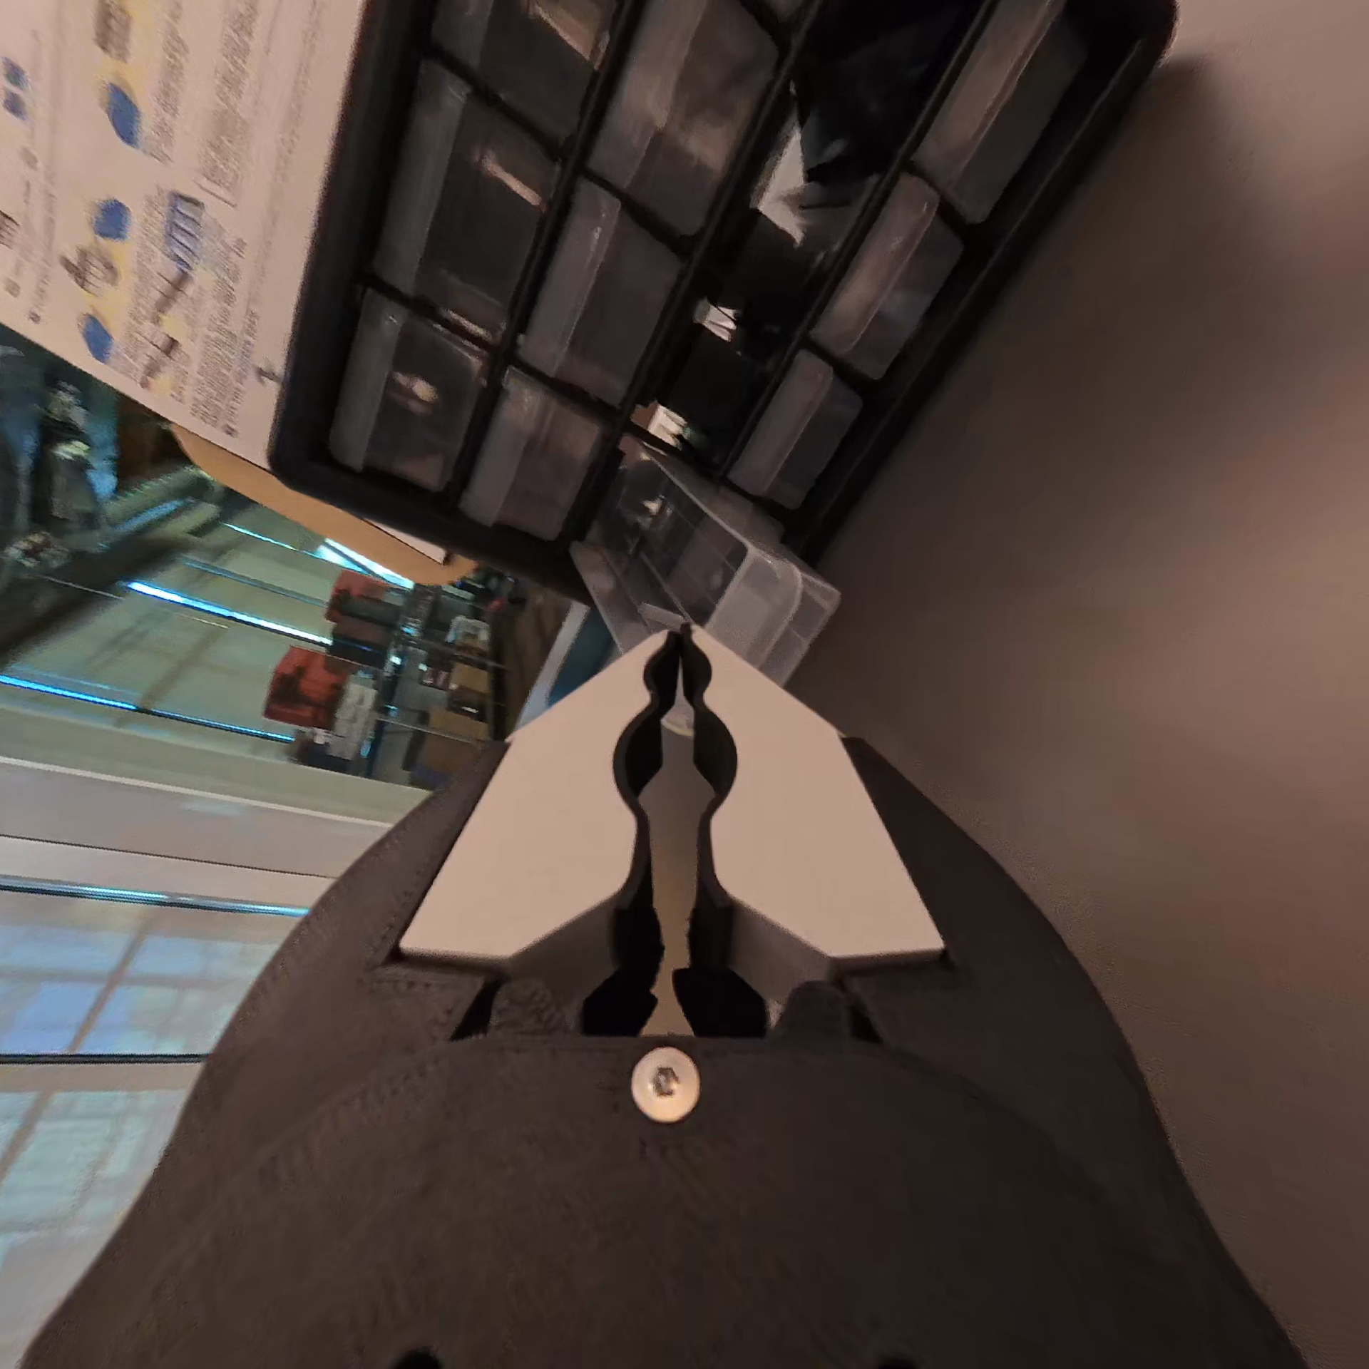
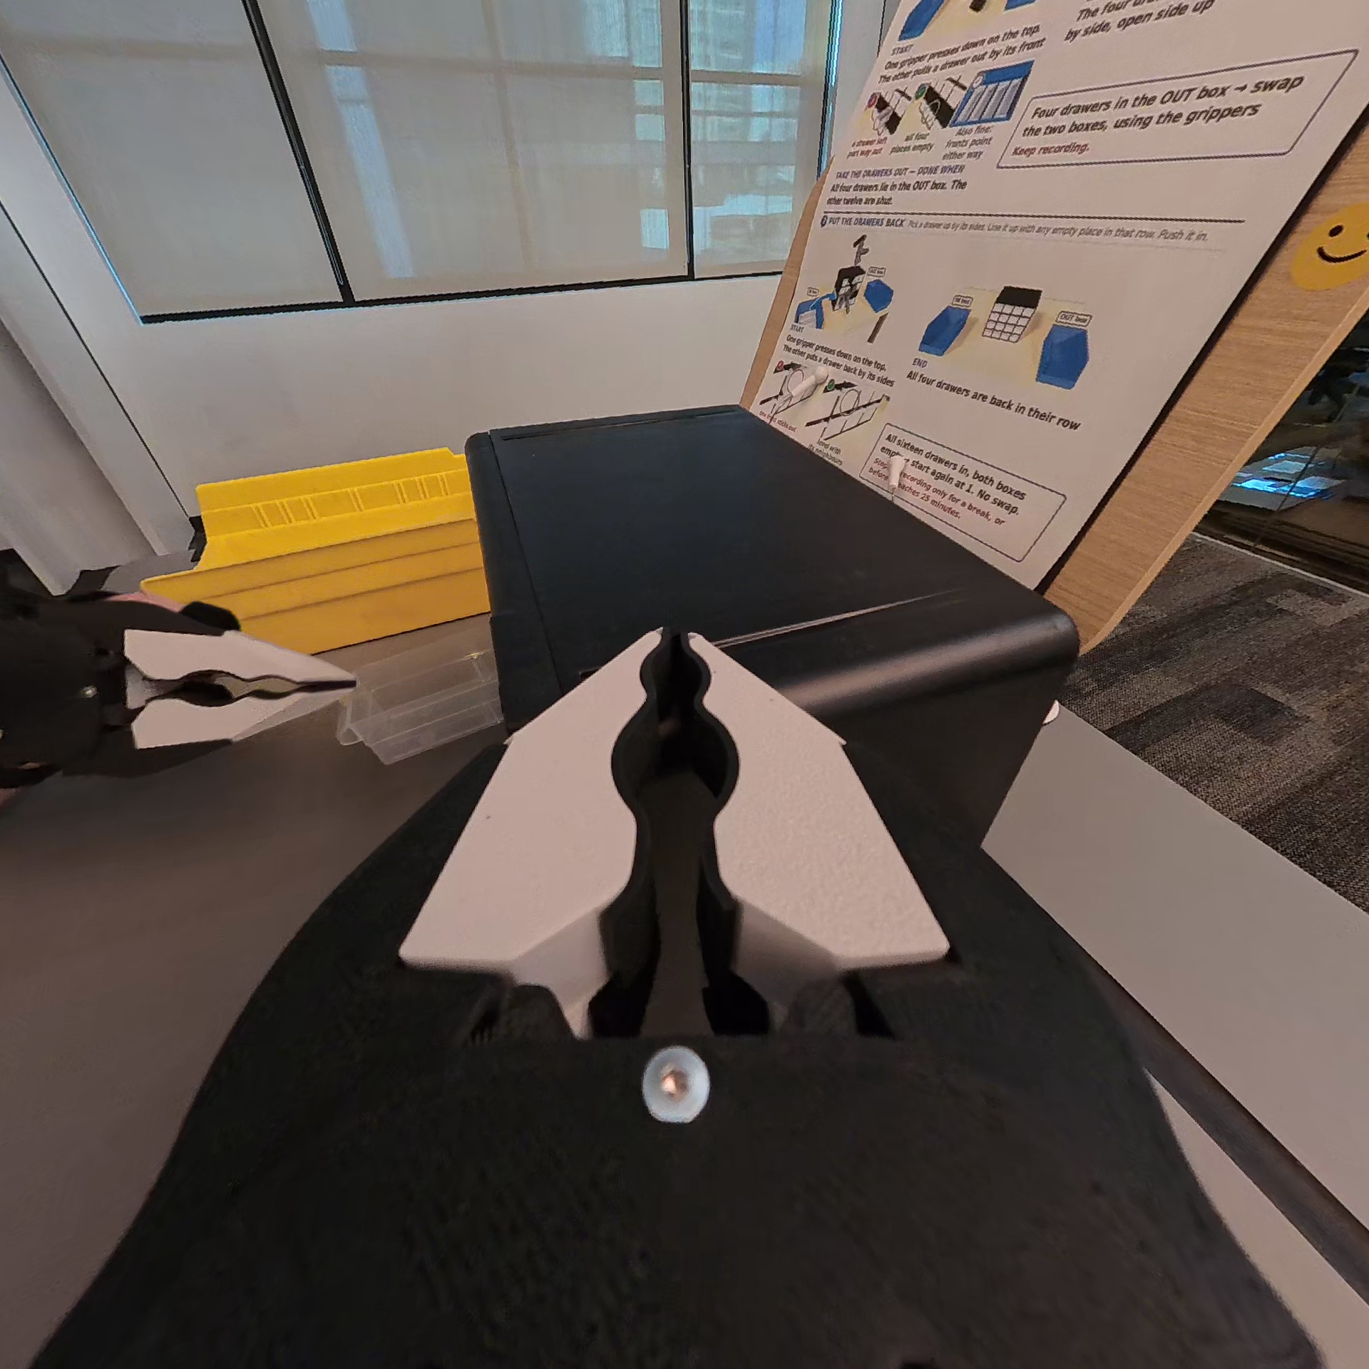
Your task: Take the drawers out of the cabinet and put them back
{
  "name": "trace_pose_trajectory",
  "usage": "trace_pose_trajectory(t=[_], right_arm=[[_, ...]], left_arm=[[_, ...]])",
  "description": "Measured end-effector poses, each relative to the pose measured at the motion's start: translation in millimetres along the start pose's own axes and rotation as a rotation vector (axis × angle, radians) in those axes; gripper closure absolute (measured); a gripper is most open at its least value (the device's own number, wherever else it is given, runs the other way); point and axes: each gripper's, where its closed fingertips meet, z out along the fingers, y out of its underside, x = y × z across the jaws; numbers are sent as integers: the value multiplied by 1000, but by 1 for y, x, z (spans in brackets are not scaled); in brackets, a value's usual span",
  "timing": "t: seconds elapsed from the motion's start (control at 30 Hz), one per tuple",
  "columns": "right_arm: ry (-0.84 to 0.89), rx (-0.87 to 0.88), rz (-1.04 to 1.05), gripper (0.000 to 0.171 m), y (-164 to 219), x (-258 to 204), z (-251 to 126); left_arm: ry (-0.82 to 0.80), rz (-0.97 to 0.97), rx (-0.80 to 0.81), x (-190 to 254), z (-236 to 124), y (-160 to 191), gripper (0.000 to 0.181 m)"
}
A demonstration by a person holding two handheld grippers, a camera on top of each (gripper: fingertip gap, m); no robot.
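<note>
A black drawer cabinet [image 1: 311, 370] stands on the table, and the right wrist view shows its top [image 2: 704, 518]. One clear drawer [image 1: 748, 593] sticks part way out of its lowest row. The other slots in that row are dark and open. My left gripper [image 1: 678, 635] is shut, with its tips against the top front rim of that drawer. The right wrist view shows the same: the left gripper [image 2: 348, 678] touches the drawer [image 2: 426, 700]. My right gripper [image 2: 670, 635] is shut with nothing between its pads, at the front edge of the cabinet's top.
A yellow bin [image 2: 333, 563] stands on the table to the left of the cabinet. A printed instruction board [image 2: 1037, 311] leans behind the cabinet on the right. The grey table [image 2: 185, 852] runs in front of the cabinet. Its right edge drops to carpet [image 2: 1222, 667]. My hands' fingertips stand some 25 centimeters from each other.
</note>
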Motion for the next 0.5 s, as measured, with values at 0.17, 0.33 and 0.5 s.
trace_pose_trajectory(t=[0.17,0.33,0.5], right_arm=[[-1,-3,7,171,0,0,0],[3,-6,11,171,0,0,0],[-5,-3,20,171,0,0,0]], left_arm=[[38,30,-9,-10,30,-10,181],[133,-136,89,-19,14,-23,174],[227,-162,166,-6,-20,-21,154]])
